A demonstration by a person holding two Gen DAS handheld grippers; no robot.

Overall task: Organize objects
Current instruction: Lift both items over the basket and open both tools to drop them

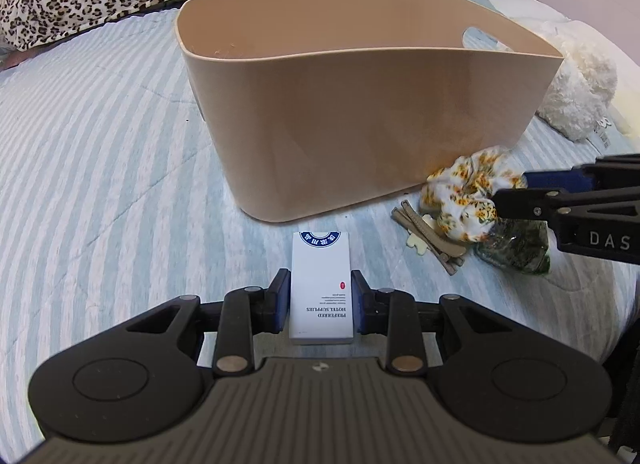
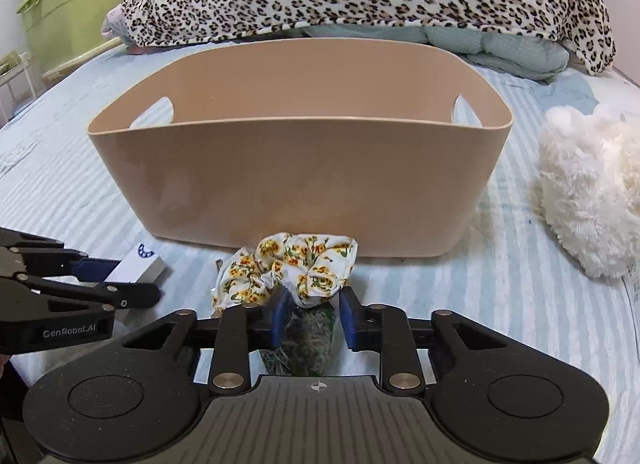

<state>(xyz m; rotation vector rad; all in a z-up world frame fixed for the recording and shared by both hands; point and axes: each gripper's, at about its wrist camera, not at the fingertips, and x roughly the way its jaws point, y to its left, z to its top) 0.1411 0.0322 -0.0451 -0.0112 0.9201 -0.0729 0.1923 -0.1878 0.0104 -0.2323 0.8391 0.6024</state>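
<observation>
Clamped in the left gripper [image 1: 321, 300], a box [image 1: 321, 288] is aimed at the bin [image 1: 360, 124] at 12 o'clock, likely for dropping in; the right gripper [image 2: 312, 320] is closed around a packet [image 2: 308, 344].

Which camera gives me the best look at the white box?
Left wrist: the white box sits centred between the left claw pads, top face and print visible. The right wrist shows only one end behind the left claw's arm.
</observation>
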